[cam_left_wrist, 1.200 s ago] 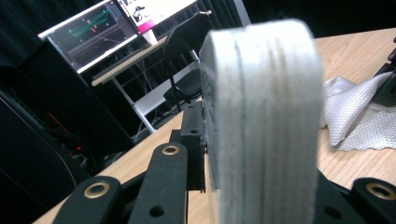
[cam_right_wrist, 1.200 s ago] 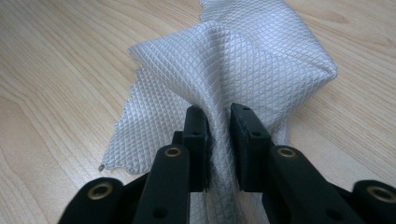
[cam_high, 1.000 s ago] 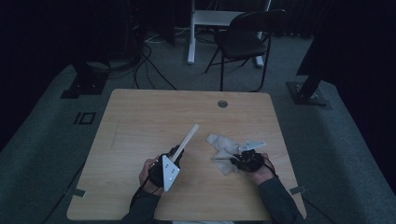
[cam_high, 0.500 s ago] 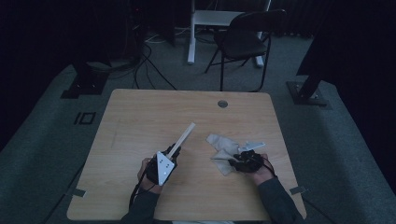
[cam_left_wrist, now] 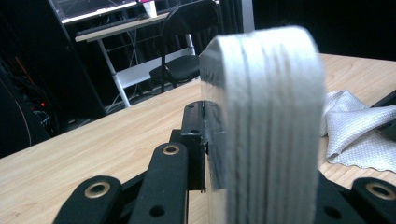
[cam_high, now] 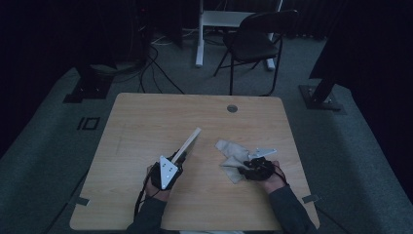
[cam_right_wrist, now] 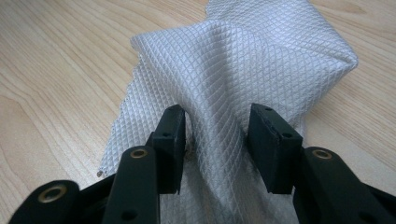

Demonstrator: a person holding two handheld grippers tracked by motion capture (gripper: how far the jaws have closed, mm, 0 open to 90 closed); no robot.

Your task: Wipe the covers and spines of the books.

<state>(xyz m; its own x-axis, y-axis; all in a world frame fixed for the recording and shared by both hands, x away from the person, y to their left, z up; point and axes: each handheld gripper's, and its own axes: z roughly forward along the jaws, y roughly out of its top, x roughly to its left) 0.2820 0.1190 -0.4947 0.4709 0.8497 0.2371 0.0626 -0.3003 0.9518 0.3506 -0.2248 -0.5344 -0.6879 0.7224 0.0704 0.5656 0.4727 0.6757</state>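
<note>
My left gripper is shut on one end of a pale, layered wooden board, which slants up and away over the table. In the left gripper view the board's rounded edge stands between the black jaws. A crumpled white mesh cloth lies on the table to the right of the board. My right gripper sits low at the cloth's near side. In the right gripper view a raised fold of the cloth runs between the jaws of that gripper. Those jaws have just been opening and stand loosely apart around the fold.
The wooden table has a round cable hole near its far edge. Beyond it stand a dark folding chair, a white desk frame and two stand bases on the carpet.
My left gripper and the board have drifted slightly to the left. The right hand has stayed at the cloth.
</note>
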